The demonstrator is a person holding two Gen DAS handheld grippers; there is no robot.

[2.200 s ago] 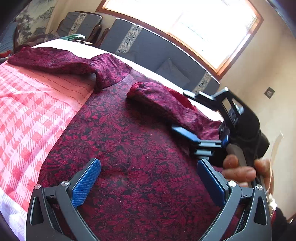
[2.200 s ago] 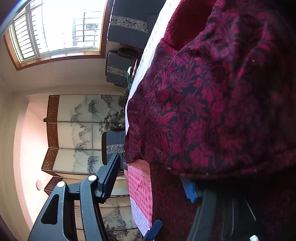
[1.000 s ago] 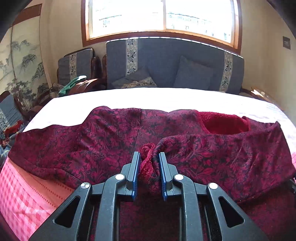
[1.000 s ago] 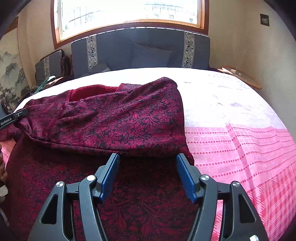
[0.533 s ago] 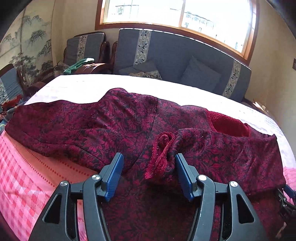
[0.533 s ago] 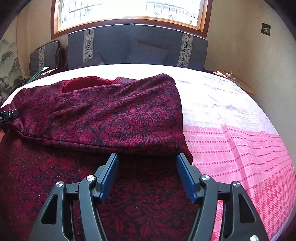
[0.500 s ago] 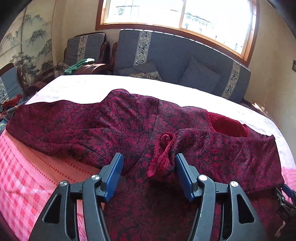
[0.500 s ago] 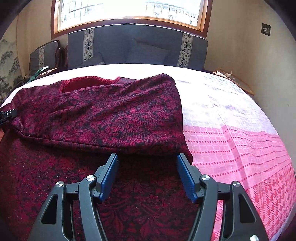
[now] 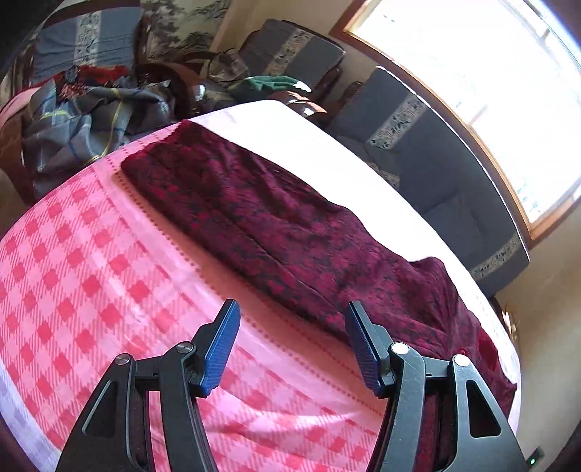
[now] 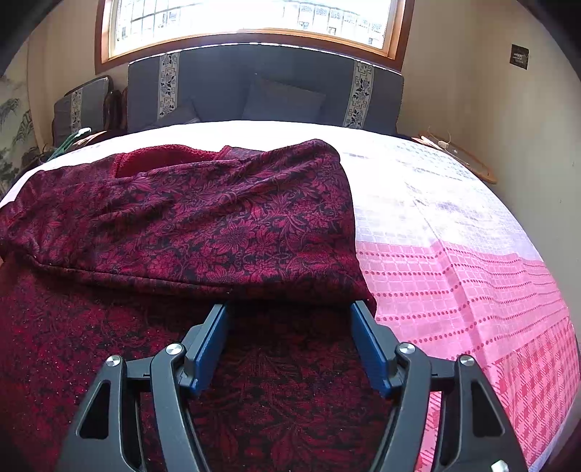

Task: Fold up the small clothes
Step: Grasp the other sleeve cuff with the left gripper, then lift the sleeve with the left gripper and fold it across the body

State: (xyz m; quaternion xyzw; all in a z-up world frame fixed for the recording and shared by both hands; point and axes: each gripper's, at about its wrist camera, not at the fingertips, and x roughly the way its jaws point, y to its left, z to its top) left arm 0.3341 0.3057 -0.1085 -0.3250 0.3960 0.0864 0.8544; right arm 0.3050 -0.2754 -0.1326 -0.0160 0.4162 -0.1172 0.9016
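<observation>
On the bed, across a pink-and-white checked bedspread (image 9: 83,268), lies a dark red floral garment (image 10: 203,225). One sleeve is folded over its body. The other sleeve (image 9: 254,214) stretches out flat toward the far side of the bed.

The left gripper (image 9: 290,326) hangs over the checked cloth just beside the near edge of that outstretched sleeve. Its blue pads (image 9: 221,348) stand apart, with nothing between them.

The right gripper (image 10: 290,326) sits low over the garment's body, its tips right at the edge of the folded-over sleeve. Its jaws are opening. Only the flat cloth lies beneath them, and the pads press on nothing.

Behind the bed runs a grey-blue sofa (image 10: 265,87) with patterned bands, under a bright window (image 10: 250,18). A heap of plaid cloth (image 9: 87,119) sits on a chair at the far left in the left wrist view. A painted screen (image 9: 181,21) stands beyond it.
</observation>
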